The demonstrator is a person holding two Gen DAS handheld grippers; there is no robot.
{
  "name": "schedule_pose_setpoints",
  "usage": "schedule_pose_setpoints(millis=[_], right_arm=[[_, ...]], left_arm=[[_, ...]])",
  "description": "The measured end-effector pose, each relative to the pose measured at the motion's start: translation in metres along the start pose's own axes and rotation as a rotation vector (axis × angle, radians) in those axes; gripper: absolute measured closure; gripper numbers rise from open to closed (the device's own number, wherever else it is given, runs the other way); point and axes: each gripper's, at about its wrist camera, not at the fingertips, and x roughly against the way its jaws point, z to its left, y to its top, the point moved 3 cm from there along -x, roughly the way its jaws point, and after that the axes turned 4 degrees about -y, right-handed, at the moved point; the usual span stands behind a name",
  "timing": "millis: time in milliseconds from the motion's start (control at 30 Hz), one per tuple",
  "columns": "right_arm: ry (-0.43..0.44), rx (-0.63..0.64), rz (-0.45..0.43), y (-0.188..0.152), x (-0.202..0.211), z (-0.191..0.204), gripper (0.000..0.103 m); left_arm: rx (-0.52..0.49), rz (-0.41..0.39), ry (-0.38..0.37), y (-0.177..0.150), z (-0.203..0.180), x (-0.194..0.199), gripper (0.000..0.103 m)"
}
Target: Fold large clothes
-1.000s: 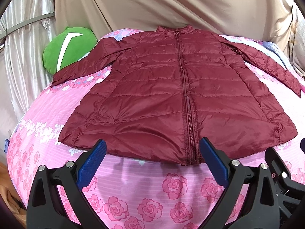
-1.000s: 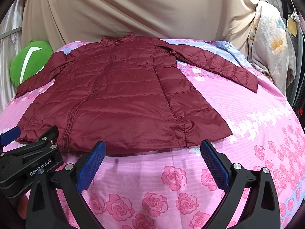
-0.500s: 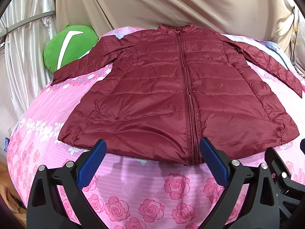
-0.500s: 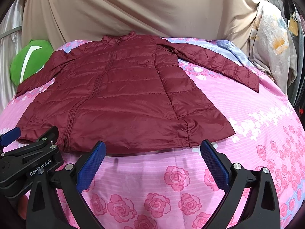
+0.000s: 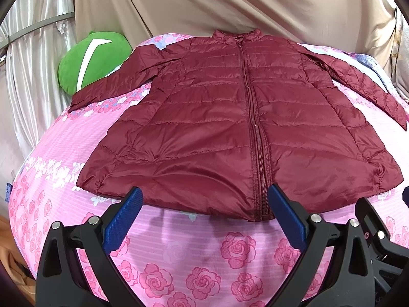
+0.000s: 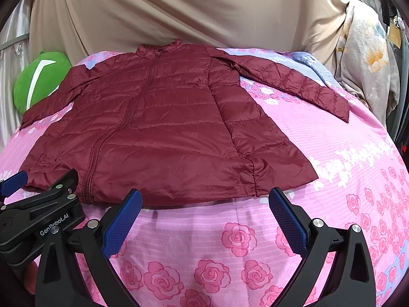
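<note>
A maroon quilted jacket (image 5: 230,117) lies flat, front up and zipped, on the pink rose-print bed (image 5: 199,263), collar at the far side and both sleeves spread out. It also shows in the right wrist view (image 6: 163,133). My left gripper (image 5: 203,215) is open and empty, just short of the jacket's near hem by the zipper. My right gripper (image 6: 204,215) is open and empty, just short of the hem's right part. The left gripper's body (image 6: 41,220) shows at the lower left of the right wrist view.
A green plush cushion (image 5: 89,58) lies at the bed's far left, by the left sleeve cuff. A beige sheet (image 5: 230,5) hangs behind the bed. Hanging floral fabric (image 6: 368,61) stands at the right. The bed (image 6: 358,179) drops off at the right.
Both grippers have risen or tilted slightly, so the jacket sits a little lower in both views. Both stay open and nothing was grasped.
</note>
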Motion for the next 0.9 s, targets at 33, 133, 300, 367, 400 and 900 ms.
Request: schedule_pose_setpoints(millis=[33, 133, 300, 367, 400, 900], right_arm=[[0.000, 0.000, 0.000, 0.000, 0.000, 0.000, 0.005], [0.000, 0.000, 0.002, -0.001, -0.002, 0.001, 0.005], [0.000, -0.001, 0.008, -0.002, -0.004, 0.002, 0.005], [0.000, -0.002, 0.012, -0.002, -0.005, 0.000, 0.005], [0.001, -0.003, 0.013, -0.001, -0.005, 0.000, 0.005], [0.022, -0.034, 0.055, 0.013, -0.027, -0.025, 0.005]], left_arm=[[0.000, 0.000, 0.000, 0.000, 0.000, 0.000, 0.008], [0.000, 0.000, -0.001, 0.000, 0.000, 0.000, 0.008], [-0.001, 0.005, 0.003, -0.001, 0.000, -0.004, 0.008], [-0.001, 0.007, 0.004, -0.001, -0.001, -0.005, 0.008], [-0.002, 0.008, 0.005, -0.001, -0.002, -0.005, 0.008], [-0.033, 0.037, -0.039, 0.015, -0.020, -0.020, 0.005]])
